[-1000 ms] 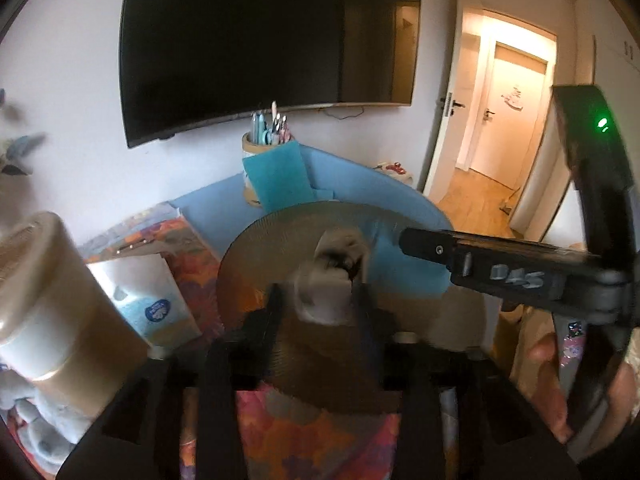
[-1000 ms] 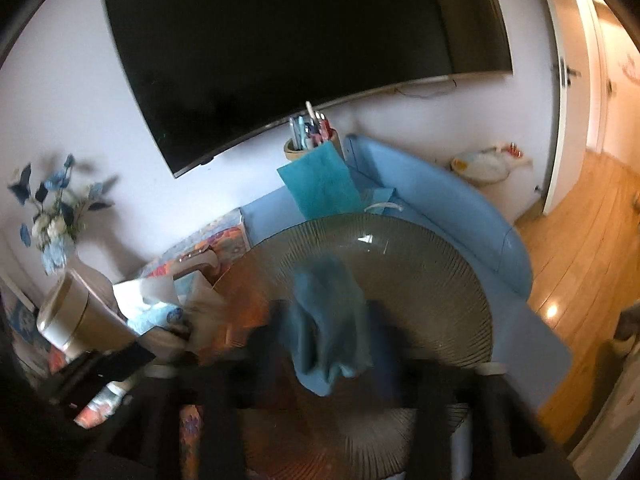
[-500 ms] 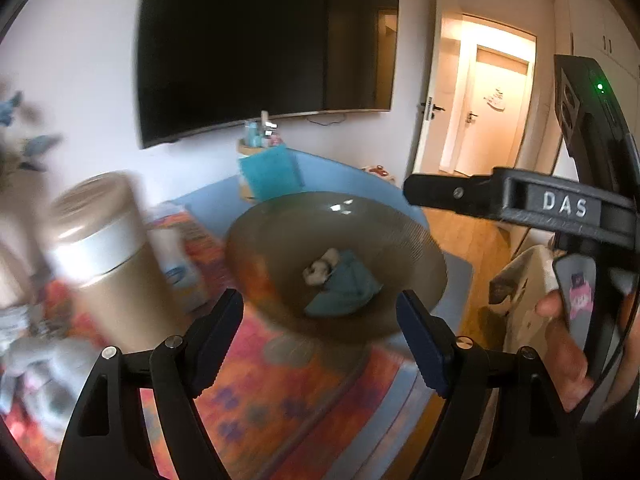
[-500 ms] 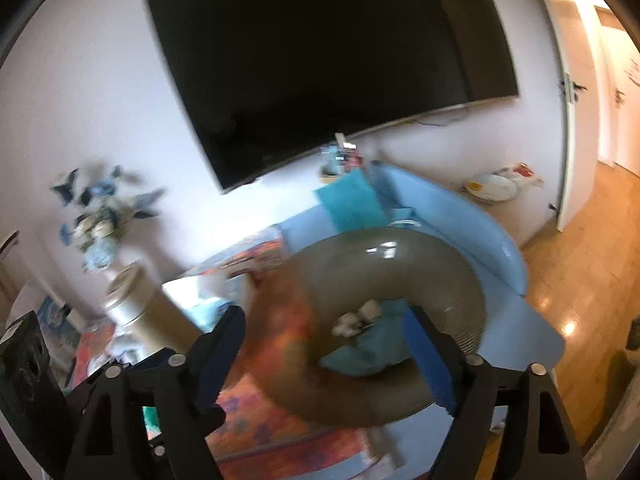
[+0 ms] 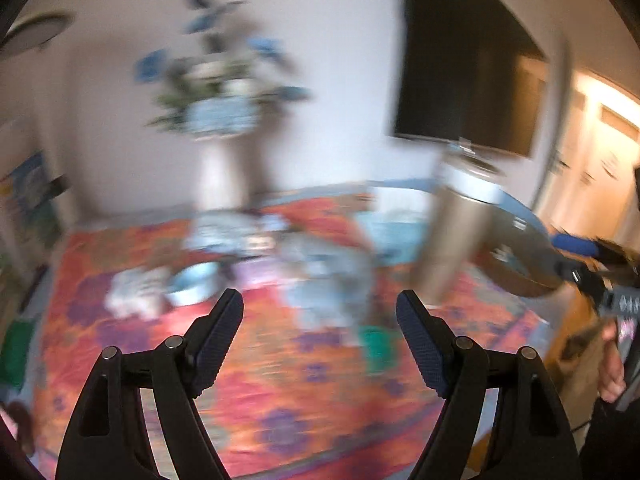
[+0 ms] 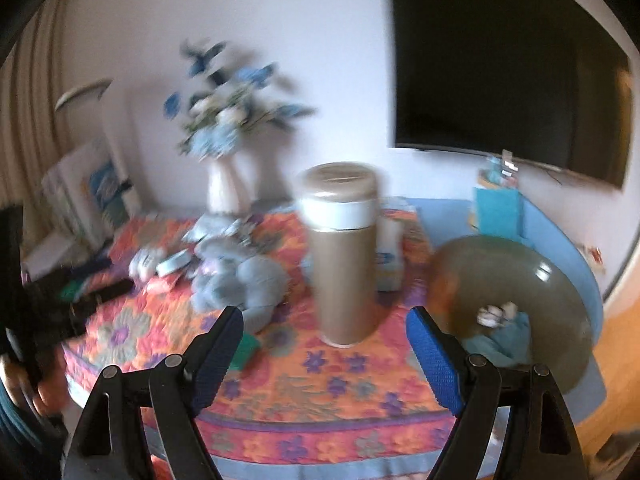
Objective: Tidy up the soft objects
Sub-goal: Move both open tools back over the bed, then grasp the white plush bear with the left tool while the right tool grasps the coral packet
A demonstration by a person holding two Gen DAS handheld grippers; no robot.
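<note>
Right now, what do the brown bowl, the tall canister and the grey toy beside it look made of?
Bowl: translucent tinted glass or plastic; glossy highlight. Canister: hard and smooth, matte tan with a white band; metal or plastic, unclear. Grey toy: soft plush fabric, rounded and slumped, though blurred.

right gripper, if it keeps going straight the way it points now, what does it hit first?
Probably the tall tan canister: it stands upright on the floral cloth, roughly centred ahead of the open, empty right gripper. Depth is unclear; a steep path could meet the cloth first.

Both wrist cameras look obliquely down over the floral tablecloth (image 6: 304,376) from close range. Both views share the flower vase (image 6: 224,192), tall canister (image 5: 452,240) and bowl (image 6: 516,304).
</note>
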